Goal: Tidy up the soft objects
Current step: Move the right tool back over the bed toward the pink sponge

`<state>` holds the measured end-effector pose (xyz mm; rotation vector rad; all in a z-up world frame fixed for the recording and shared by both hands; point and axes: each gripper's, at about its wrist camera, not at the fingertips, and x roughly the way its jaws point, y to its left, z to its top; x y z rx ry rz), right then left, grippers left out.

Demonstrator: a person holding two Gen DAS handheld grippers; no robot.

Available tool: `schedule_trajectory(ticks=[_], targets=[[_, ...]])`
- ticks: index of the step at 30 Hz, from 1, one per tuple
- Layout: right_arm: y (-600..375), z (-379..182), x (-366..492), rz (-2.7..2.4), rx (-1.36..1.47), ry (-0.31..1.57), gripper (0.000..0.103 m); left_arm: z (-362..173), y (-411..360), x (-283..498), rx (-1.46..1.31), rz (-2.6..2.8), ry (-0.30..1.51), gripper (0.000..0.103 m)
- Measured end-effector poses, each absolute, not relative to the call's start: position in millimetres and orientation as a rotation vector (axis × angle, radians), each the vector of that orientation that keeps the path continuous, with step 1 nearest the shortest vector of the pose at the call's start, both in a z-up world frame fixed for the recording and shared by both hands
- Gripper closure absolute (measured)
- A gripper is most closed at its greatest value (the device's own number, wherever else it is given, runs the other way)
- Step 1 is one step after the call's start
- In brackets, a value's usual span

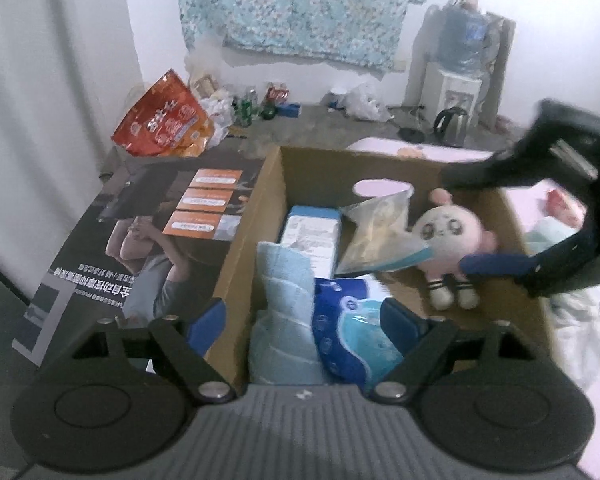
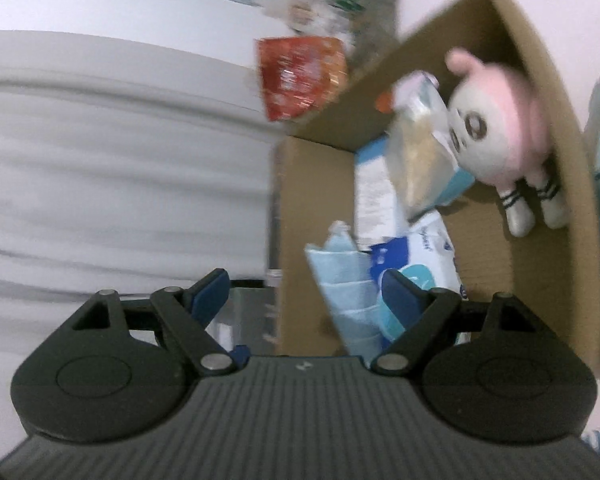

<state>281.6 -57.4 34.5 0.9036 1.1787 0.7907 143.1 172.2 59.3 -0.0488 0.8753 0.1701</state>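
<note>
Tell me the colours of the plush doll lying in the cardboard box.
The plush doll is pink with a white face and black-striped white legs, clearest in the right wrist view.

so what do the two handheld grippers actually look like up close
Both share one build: a grey ribbed body with a small white mark at its front edge, two round black discs at the sides, and black linkage arms on silver pivot pins that carry blue finger pads. The left gripper shows this in its own view; the right gripper looks identical. No cables or sleeves are visible.
</note>
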Motion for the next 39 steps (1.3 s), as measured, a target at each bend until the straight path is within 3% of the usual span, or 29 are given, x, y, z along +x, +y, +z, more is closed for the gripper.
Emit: schedule_trajectory(ticks=[7, 13, 23, 30, 39], targets=[[-174, 95, 232, 0.875, 0.823, 0.990, 0.017, 94, 128, 94, -0.054, 0.027, 0.778, 0.012], [-294, 108, 172, 0.788, 0.755, 0.861, 0.015, 106, 67, 55, -0.082, -0.160, 0.682, 0.007], [-438, 55, 84, 0.523, 0.740, 0.770, 0.014, 74, -47, 39, -0.071, -0.401, 0.662, 0.005], [-457, 11, 61, 0.406, 0.653, 0.783, 0.014, 36, -115, 40, -0.040, -0.497, 0.702, 0.005], [-470, -7, 91, 0.404, 0.650, 0.815, 0.014, -3, -164, 56, 0.017, -0.450, 0.745, 0.008]])
